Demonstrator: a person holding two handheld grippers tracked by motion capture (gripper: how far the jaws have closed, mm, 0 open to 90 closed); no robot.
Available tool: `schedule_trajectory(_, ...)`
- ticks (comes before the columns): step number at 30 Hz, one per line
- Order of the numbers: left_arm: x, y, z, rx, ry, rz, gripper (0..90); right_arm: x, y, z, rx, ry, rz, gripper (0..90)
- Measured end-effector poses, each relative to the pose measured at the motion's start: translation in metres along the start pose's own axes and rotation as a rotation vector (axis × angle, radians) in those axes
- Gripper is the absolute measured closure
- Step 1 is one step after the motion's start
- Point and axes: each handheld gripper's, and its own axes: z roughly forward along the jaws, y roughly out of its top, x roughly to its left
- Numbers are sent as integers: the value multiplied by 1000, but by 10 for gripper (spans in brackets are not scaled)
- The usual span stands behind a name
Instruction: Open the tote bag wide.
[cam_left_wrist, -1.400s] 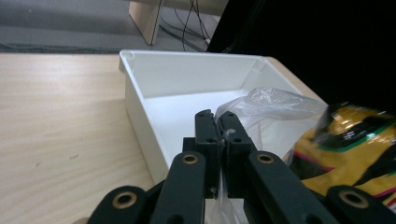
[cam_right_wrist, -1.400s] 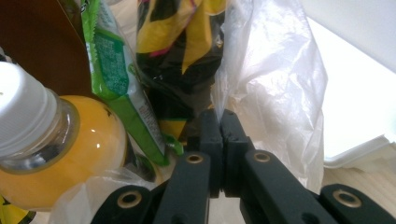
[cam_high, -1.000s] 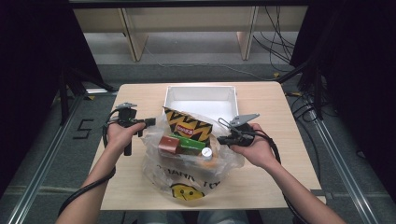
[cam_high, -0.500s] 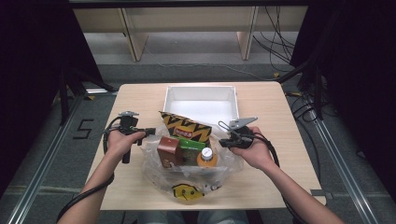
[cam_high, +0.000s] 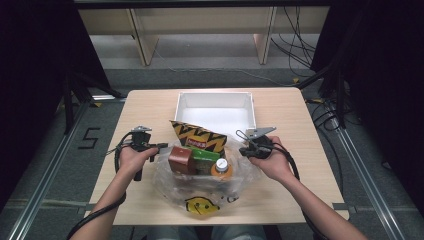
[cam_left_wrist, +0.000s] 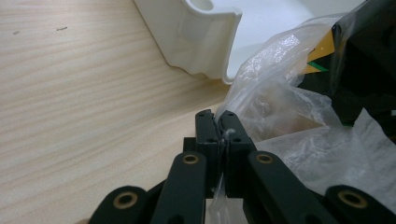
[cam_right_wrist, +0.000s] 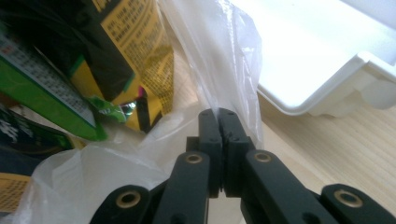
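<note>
Left gripper (cam_left_wrist: 217, 122): jaws pressed together on a fold of the bag (cam_left_wrist: 299, 121), which runs down between them; in the high view it sits at the bag's left edge (cam_high: 159, 146), held in the person's left hand (cam_high: 131, 159).
Right gripper (cam_right_wrist: 218, 120): jaws closed on the bag's film (cam_right_wrist: 224, 60), pinched at the tips; from above it is at the bag's right edge (cam_high: 244, 150), in the right hand (cam_high: 270, 162).
Bag: clear plastic with a yellow print (cam_high: 200, 204) near the front, lying on the table (cam_high: 145, 107) between the two grippers, its mouth spread wide and its near end at the person's edge of the table.
In the bag: a black and yellow packet (cam_high: 197, 135) sticking up at the back, a brown box (cam_high: 181, 159), a green pack (cam_high: 206, 154), a bottle (cam_high: 221, 167) with a white cap.
Tray (cam_high: 215, 96): white, just behind the bag, its near rim touching or almost touching the packet.
Table: pale wood, bare to either side.
</note>
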Motion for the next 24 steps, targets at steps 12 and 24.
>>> schedule_trajectory(12, -3, -4, 12, 26, 36, 37, 869, -5, -9, 9, 4, -10, 28, 898)
schedule_trajectory(24, -5, -12, 24, 67, 68, 55, 861, -11, -14, 13, 24, -22, 56, 897)
